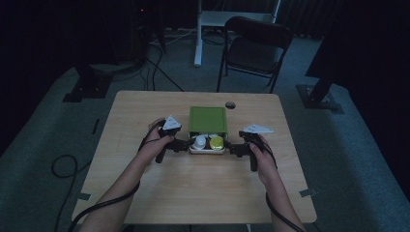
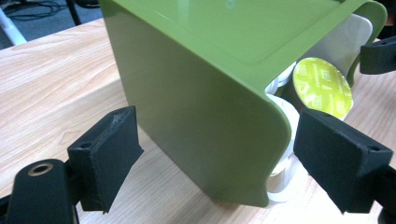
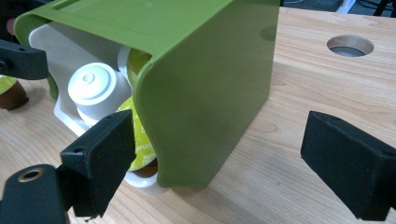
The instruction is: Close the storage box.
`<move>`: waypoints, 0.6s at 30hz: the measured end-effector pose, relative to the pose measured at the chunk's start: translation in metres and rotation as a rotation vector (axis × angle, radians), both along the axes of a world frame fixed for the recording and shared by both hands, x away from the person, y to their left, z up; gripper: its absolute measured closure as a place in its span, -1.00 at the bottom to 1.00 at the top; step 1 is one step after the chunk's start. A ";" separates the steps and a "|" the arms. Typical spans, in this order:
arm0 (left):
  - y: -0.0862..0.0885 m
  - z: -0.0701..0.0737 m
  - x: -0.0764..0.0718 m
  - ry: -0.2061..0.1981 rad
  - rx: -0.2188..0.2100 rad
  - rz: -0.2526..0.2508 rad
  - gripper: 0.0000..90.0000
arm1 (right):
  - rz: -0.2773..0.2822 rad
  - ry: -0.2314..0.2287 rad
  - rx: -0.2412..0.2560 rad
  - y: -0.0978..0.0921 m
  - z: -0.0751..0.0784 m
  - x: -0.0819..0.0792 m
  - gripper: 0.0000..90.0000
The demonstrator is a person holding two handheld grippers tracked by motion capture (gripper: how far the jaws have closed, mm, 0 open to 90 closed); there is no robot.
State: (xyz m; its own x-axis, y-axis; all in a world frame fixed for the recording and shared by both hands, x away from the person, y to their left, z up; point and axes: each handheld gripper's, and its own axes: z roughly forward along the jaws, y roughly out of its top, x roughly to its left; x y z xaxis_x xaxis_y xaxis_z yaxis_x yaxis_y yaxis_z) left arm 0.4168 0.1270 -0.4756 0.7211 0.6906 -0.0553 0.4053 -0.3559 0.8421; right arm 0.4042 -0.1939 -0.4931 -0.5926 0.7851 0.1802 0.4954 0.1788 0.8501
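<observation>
High view: nearest the camera, the person's forearms enter from the bottom edge and spread apart, so that the left gripper (image 1: 182, 145) and the right gripper (image 1: 235, 147) close in from opposite sides on one object, a green box (image 1: 208, 119) with a white tray (image 1: 207, 150) protruding from its near end. The box sits on the wooden table (image 1: 193, 188), a little beyond the middle, its open end turned toward the person; this orientation leaves the contents reachable. In the left gripper view, the jaws stand wide apart and hold nothing; the near corner of the green box (image 2: 205, 116) lies between them, one jaw beside the side wall and the other at the open end, next to a yellow-lidded capsule (image 2: 322, 88). In the right gripper view, the jaws are likewise fully spread and empty, straddling the opposite corner of the green box (image 3: 210, 88); a white capsule (image 3: 91, 88) and the white tray (image 3: 140, 182) show at the opening. The symmetrical approach suggests that the box is to be steadied or gripped from both flanks, probably so that the tray can be slid out or the sleeve lifted off. Farther along the table a round cable hole (image 1: 230, 105) lies just beyond the box, and past the far edge a dark chair (image 1: 256, 48) stands on the floor.
</observation>
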 end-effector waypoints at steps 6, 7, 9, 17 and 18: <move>0.001 0.000 -0.004 -0.007 -0.010 0.016 -0.68 | 0.010 0.002 0.005 0.001 -0.001 -0.002 -0.78; 0.001 0.000 -0.005 -0.012 -0.006 0.019 -0.68 | 0.012 0.003 0.006 0.001 -0.002 -0.002 -0.78; 0.001 0.000 -0.006 -0.018 0.006 0.021 -0.68 | 0.015 0.003 0.001 0.002 -0.002 -0.002 -0.78; 0.005 0.004 -0.014 -0.022 -0.014 0.020 -0.78 | 0.021 -0.011 -0.004 0.000 0.002 -0.006 -0.78; 0.006 0.004 -0.015 -0.026 -0.011 0.018 -0.78 | 0.022 -0.012 -0.006 0.000 0.002 -0.007 -0.78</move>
State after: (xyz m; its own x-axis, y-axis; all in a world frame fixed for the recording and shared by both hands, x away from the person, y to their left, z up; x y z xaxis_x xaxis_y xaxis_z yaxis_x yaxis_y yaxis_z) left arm 0.4022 0.1330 -0.4715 0.7098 0.7030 -0.0443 0.3896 -0.3393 0.8562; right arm 0.3971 -0.1941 -0.4909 -0.6114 0.7731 0.1688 0.4814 0.1941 0.8548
